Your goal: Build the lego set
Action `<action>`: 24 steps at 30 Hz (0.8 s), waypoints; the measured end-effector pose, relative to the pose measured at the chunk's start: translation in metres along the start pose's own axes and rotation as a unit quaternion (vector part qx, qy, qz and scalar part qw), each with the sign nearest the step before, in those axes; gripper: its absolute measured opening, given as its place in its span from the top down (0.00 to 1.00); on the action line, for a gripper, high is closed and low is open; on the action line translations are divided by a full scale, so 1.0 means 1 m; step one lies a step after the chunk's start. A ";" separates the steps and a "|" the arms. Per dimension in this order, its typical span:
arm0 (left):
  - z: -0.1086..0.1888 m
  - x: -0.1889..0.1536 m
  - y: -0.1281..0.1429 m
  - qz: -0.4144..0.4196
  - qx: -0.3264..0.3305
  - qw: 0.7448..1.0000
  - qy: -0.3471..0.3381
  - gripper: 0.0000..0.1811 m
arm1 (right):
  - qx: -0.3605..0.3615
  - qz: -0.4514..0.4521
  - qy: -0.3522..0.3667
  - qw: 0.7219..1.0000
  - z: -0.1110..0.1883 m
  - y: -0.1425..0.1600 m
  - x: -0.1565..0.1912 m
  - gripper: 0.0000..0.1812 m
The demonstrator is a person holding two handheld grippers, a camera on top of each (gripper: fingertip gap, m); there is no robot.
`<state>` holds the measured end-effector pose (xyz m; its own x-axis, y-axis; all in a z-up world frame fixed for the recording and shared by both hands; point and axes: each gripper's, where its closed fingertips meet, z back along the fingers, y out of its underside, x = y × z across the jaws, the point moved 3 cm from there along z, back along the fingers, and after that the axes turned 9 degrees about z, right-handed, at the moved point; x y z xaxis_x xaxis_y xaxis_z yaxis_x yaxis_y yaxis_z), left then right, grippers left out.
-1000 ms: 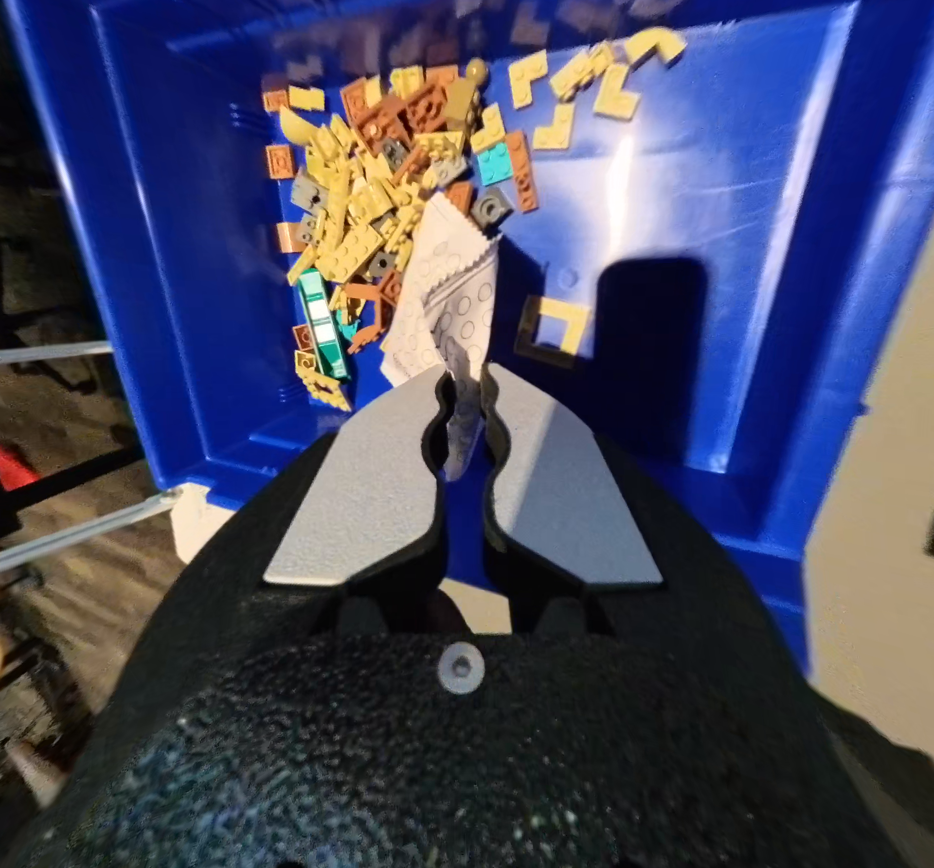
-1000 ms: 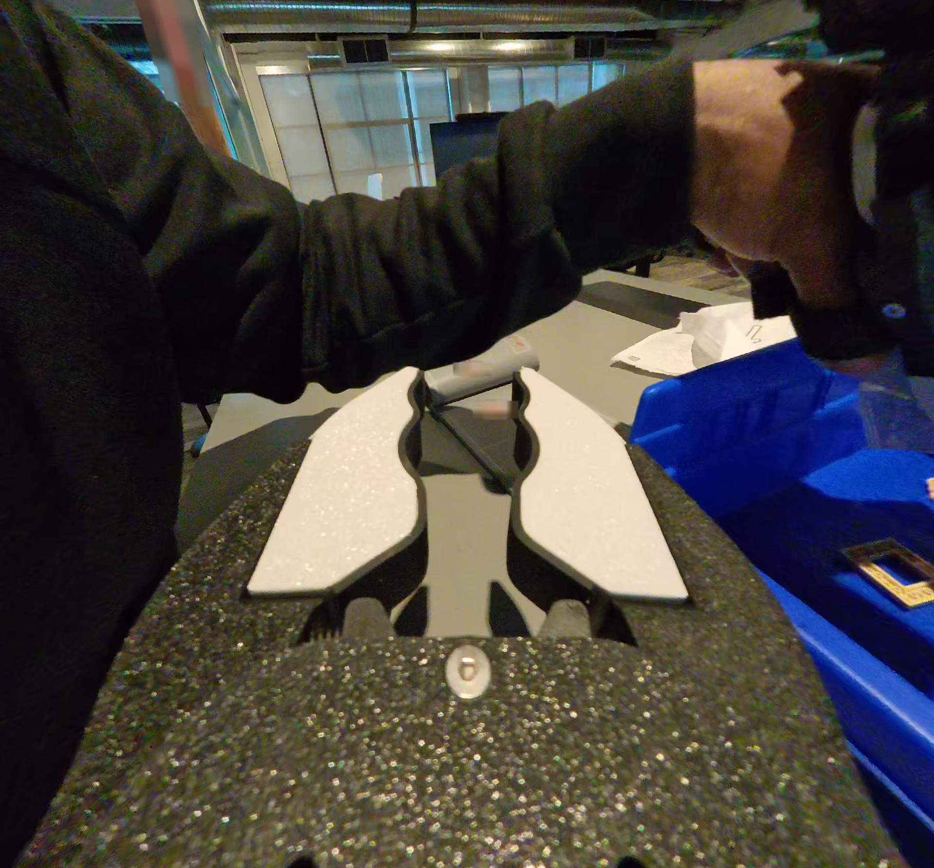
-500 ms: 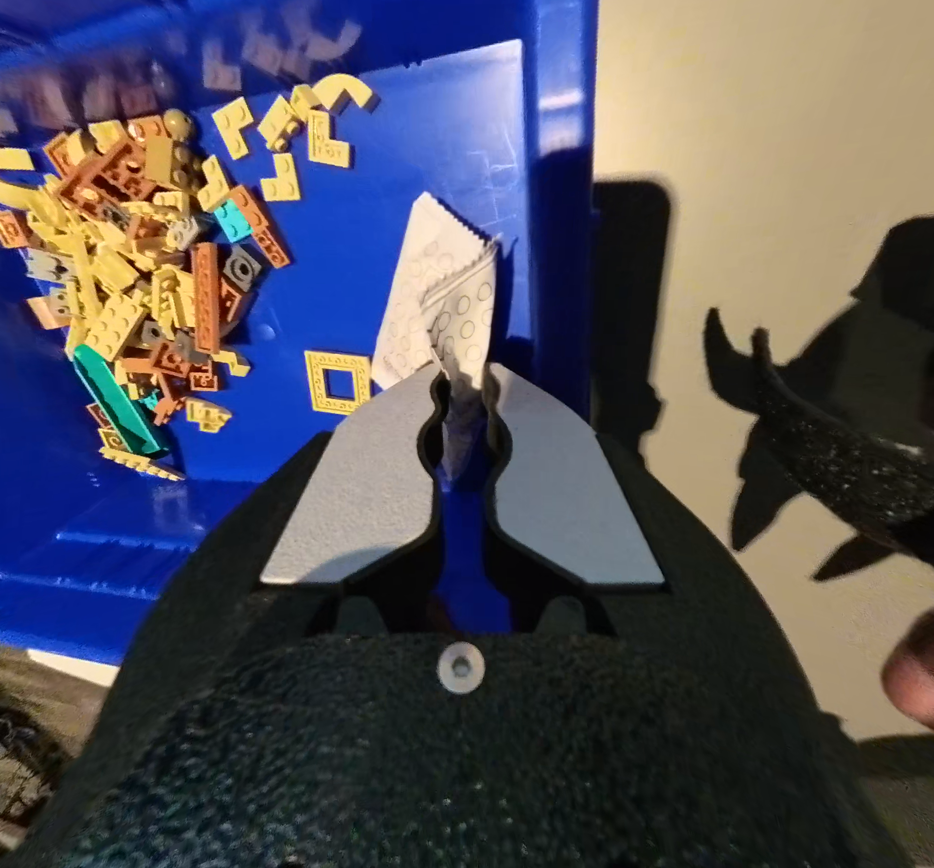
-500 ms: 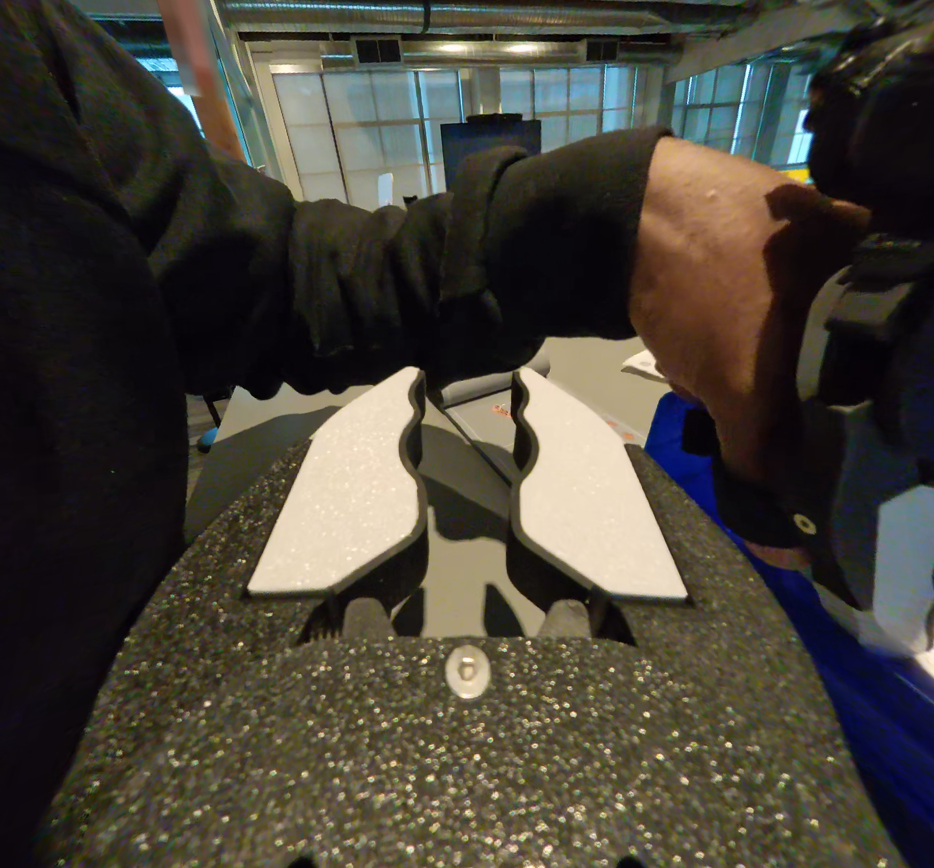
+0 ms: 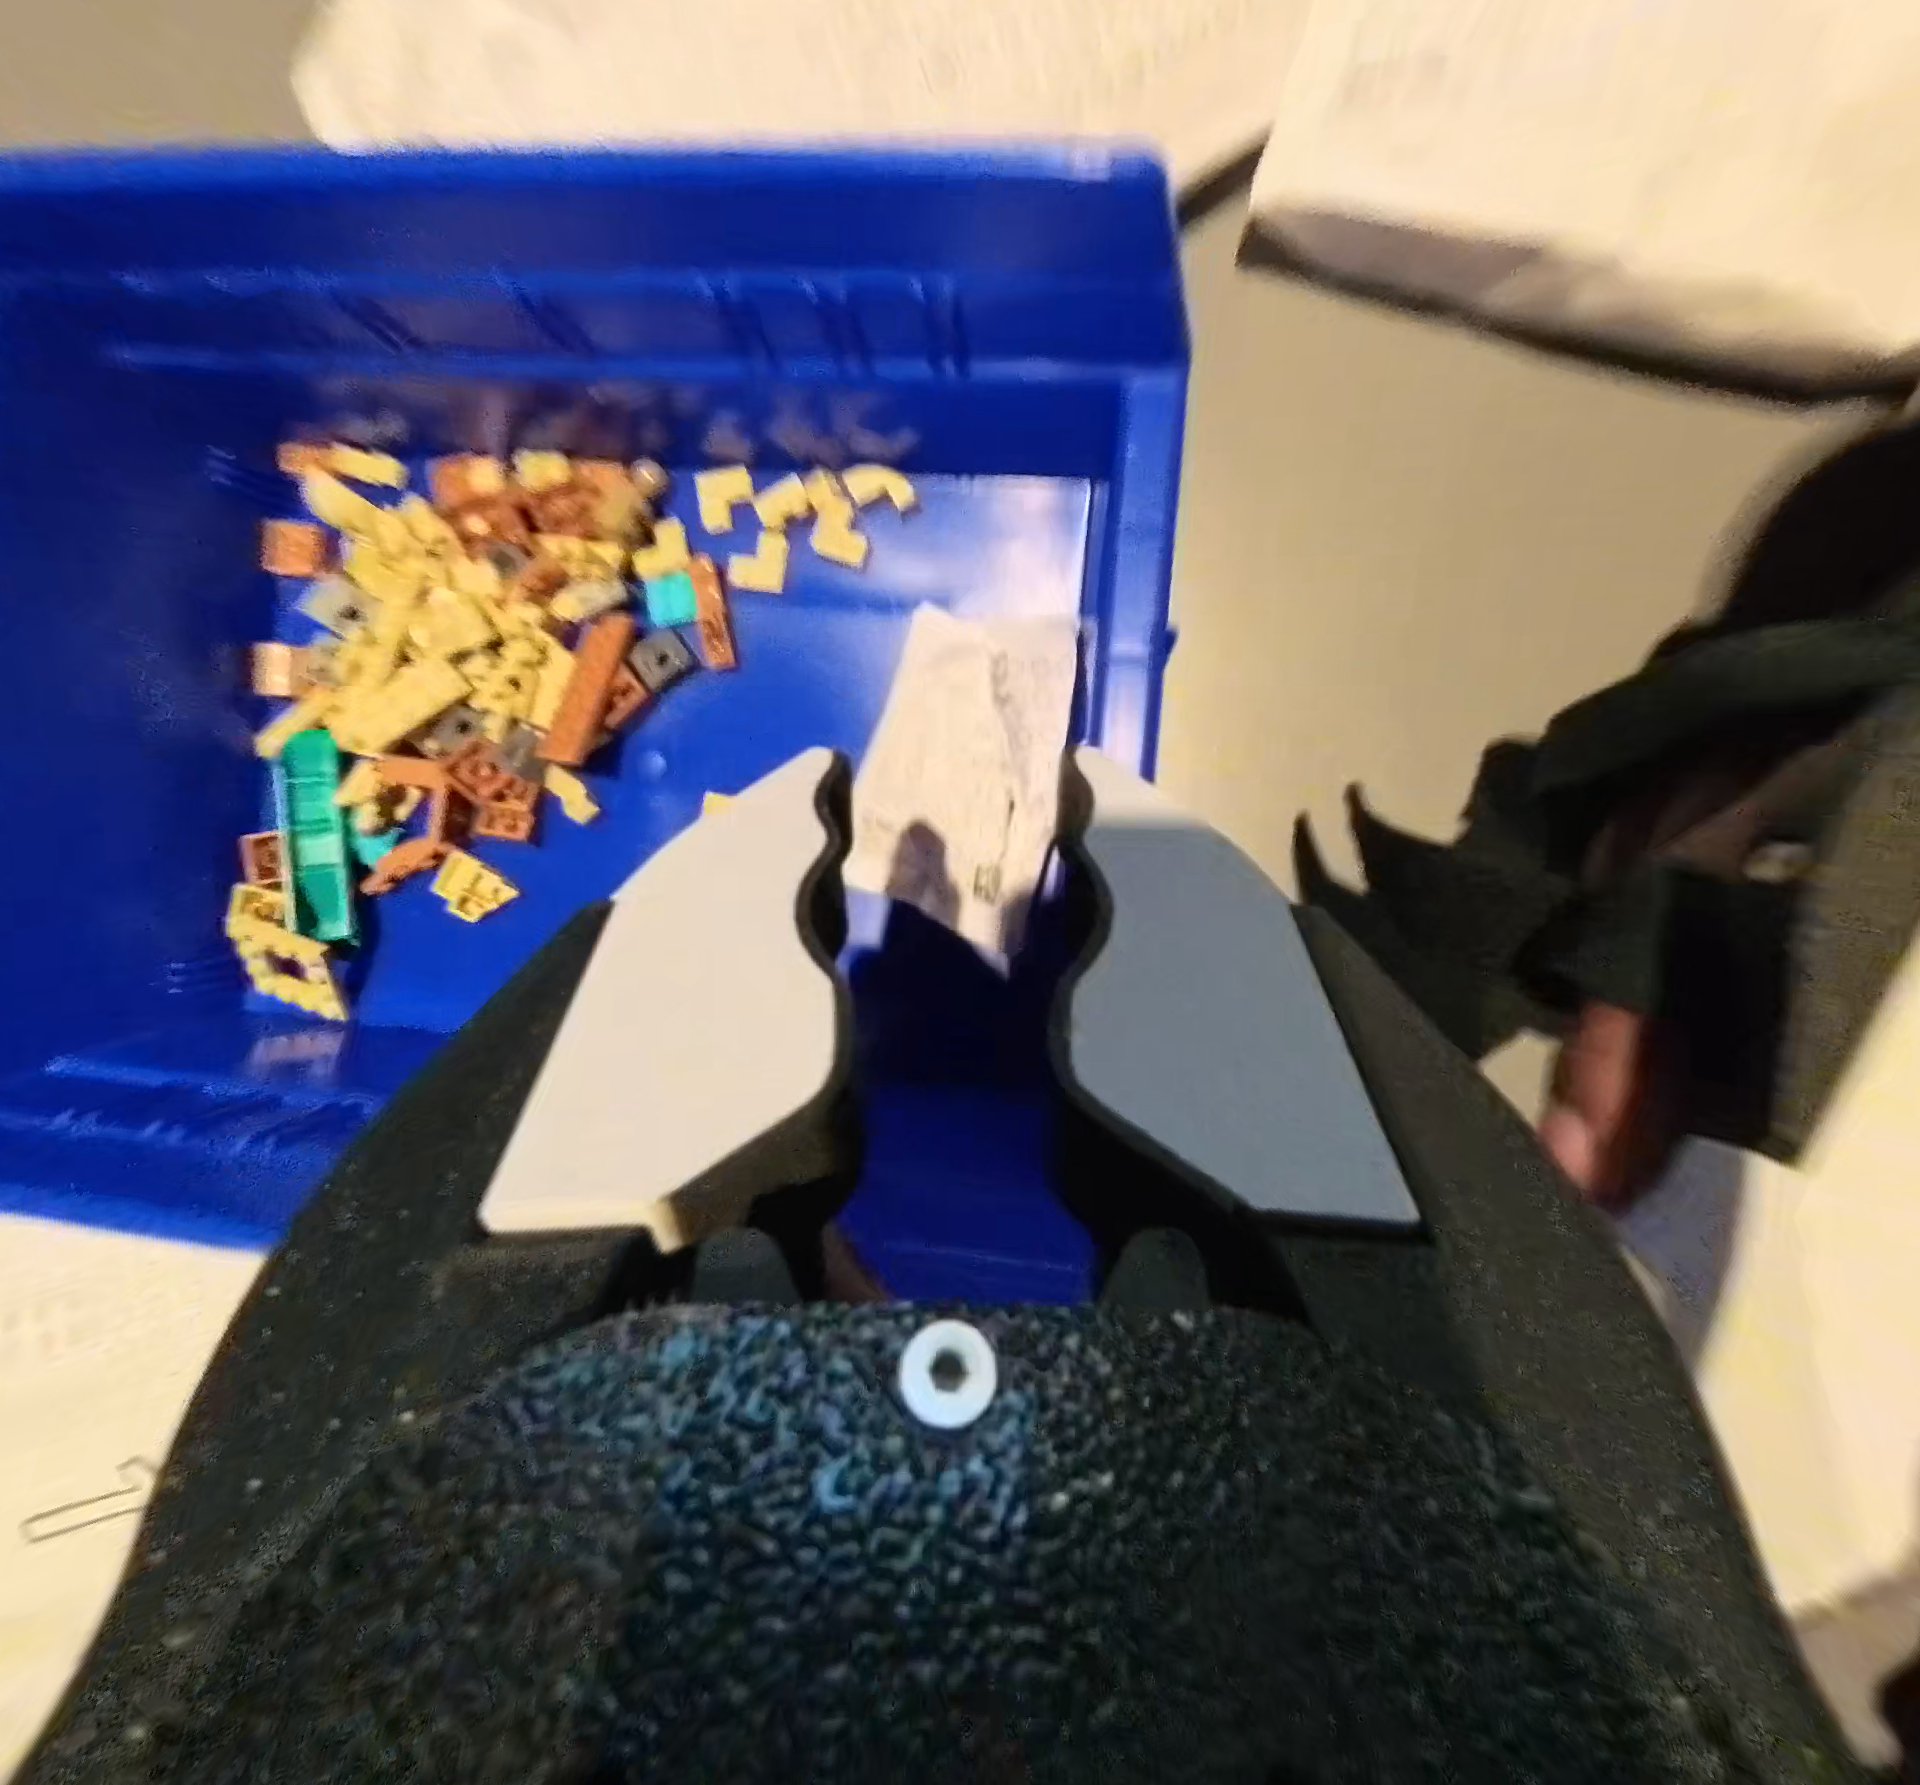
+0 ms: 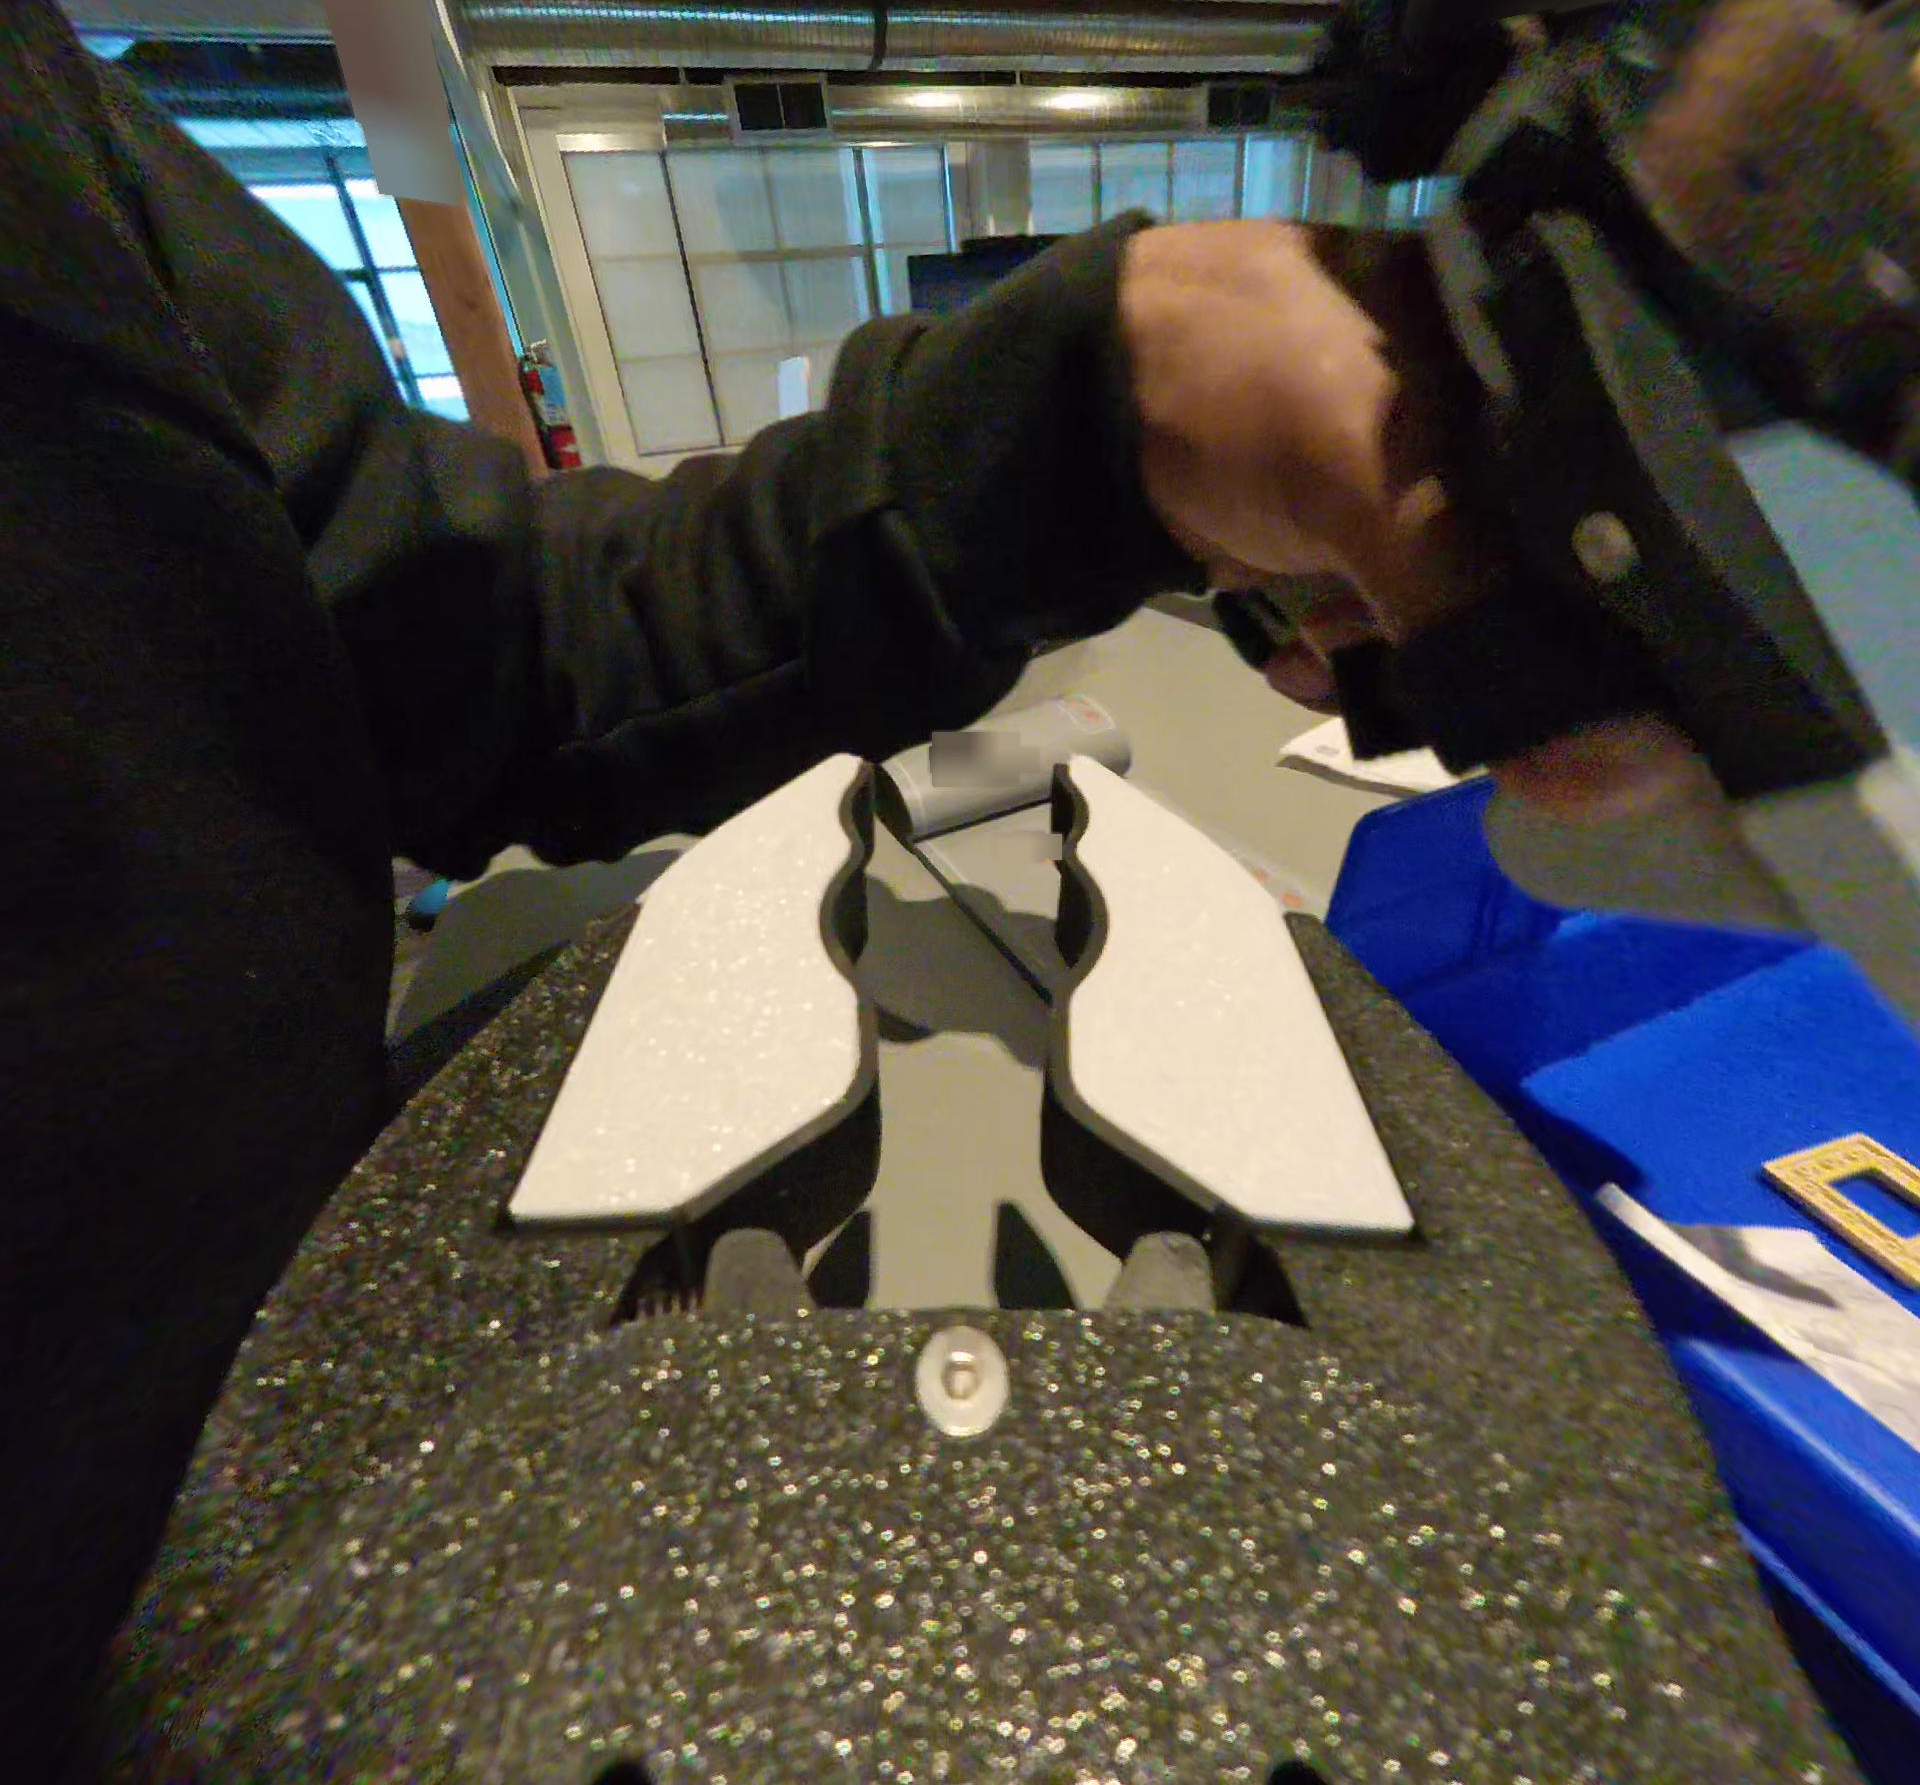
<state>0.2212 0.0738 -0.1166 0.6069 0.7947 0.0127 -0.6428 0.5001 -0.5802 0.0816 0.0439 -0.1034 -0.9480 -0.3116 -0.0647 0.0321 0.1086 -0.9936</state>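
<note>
A blue bin holds a pile of yellow, brown, grey and teal lego pieces on its left side. A white paper bag sits at the bin's right side, just beyond my left gripper, which is open above the bin's near edge; the picture is blurred. My right gripper is open and empty, left of the bin over the grey table. In the right wrist view a yellow square frame piece and the bag lie inside the bin. The person's hand holds the left gripper above it.
White paper and bags lie beyond the bin. The right gripper's dark body shows right of the bin. A grey cylinder and a paper sheet lie on the table ahead of my right gripper. A black sleeve crosses that view.
My left gripper has opened and let go of the white bag, which now rests at the bin's right side. The left gripper has pulled back toward the near edge. The right gripper has stayed open.
</note>
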 end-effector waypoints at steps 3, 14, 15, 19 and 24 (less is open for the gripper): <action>0.039 -0.005 -0.013 0.036 -0.166 0.985 -0.012 0.80 | -0.002 0.000 0.005 1.000 0.001 0.000 -0.003 0.82; 0.088 -0.058 0.055 -0.030 -0.480 0.866 -0.139 0.87 | -0.012 0.059 0.042 0.997 0.007 -0.007 -0.014 0.83; 0.089 -0.061 0.058 -0.030 -0.494 0.858 -0.134 0.87 | -0.016 0.066 0.046 0.997 0.008 -0.008 -0.015 0.82; 0.099 -0.052 0.072 -0.015 -0.531 0.834 -0.152 0.87 | -0.048 0.079 0.067 0.993 0.014 -0.017 -0.024 0.83; 0.095 -0.050 0.090 0.038 -0.563 0.817 -0.115 0.87 | -0.037 0.080 0.142 0.986 0.015 -0.045 -0.073 0.83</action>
<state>0.0887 0.1118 -0.0923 0.3972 0.9175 0.0196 0.2423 -0.0842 -0.9666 0.1536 0.0475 -0.0554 -0.9834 -0.0091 -0.1812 0.1754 0.2065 -0.9626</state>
